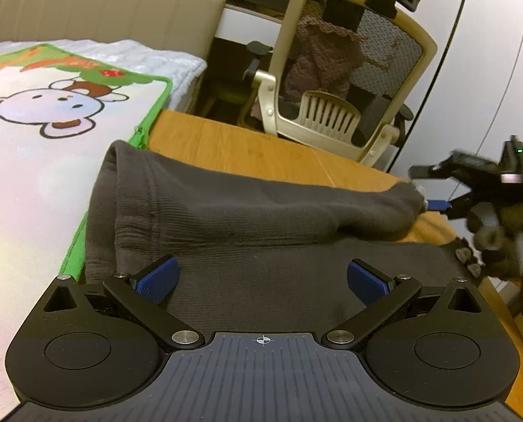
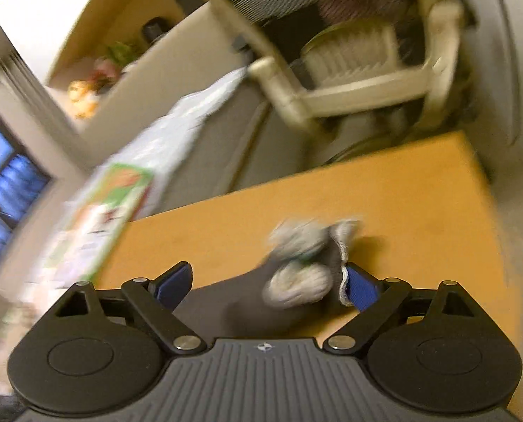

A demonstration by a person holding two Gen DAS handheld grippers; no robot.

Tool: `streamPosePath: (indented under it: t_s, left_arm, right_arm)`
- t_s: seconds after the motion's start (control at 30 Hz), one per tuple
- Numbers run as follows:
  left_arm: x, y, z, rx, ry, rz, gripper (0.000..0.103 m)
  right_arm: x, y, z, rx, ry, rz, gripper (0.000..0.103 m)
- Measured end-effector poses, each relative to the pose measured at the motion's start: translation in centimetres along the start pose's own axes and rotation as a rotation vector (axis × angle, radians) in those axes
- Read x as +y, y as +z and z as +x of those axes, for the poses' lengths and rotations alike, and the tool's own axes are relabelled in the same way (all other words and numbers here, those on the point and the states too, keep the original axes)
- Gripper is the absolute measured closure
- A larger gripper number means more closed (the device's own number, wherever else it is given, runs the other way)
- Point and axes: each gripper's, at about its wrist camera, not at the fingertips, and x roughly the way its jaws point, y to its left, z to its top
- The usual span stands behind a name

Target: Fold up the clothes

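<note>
Dark grey garment (image 1: 247,218) is lying across the orange-brown wooden table (image 1: 261,147), its ribbed hem end bunched beside the green-edged cartoon mat (image 1: 50,112).

Left gripper (image 1: 261,277) is hovering low over the cloth, blue pads spread wide, released, nothing between them.

Right gripper (image 2: 268,281) is also standing spread. A pale knit edge (image 2: 342,242) of the garment is touching its right blue pad (image 2: 361,288); frame is blurred, so a grasp cannot be confirmed.

Beige mesh office chair (image 1: 349,70) is sitting beyond the table's far edge.
</note>
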Motion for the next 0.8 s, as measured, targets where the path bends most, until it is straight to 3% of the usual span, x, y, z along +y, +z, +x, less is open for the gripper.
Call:
streamPosePath:
  t_s: [0.07, 0.13, 0.17, 0.27, 0.37, 0.6, 0.8]
  left_arm:
    - [0.2, 0.0, 0.0, -0.003, -0.006, -0.008, 0.000]
    - [0.3, 0.0, 0.0, -0.006, -0.010, -0.014, 0.000]
    - [0.3, 0.0, -0.1, -0.007, -0.013, -0.018, 0.000]
    - [0.5, -0.1, -0.1, -0.013, -0.021, -0.031, 0.000]
    - [0.6, -0.1, -0.1, -0.016, -0.026, -0.036, 0.000]
    - [0.7, 0.0, 0.0, -0.018, -0.027, -0.041, 0.000]
    - [0.9, 0.0, 0.0, -0.022, -0.032, -0.047, 0.000]
  right_arm:
    - [1.7, -0.3, -1.9, -0.002, 0.209, 0.068, 0.011]
    - [4.0, 0.2, -5.0, -0.110, 0.331, 0.040, 0.008]
    - [5.0, 0.5, -6.3, -0.183, 0.312, -0.010, 0.001]
    - [7.7, 0.5, -9.7, -0.406, 0.091, -0.211, 0.000]
    - [8.3, -0.5, -9.8, -0.440, -0.095, -0.328, 0.000]
    - [4.8, -1.2, -4.6, -0.229, -0.131, -0.159, 0.000]
    - [4.6, -1.8, 0.6, -0.074, -0.100, -0.059, 0.000]
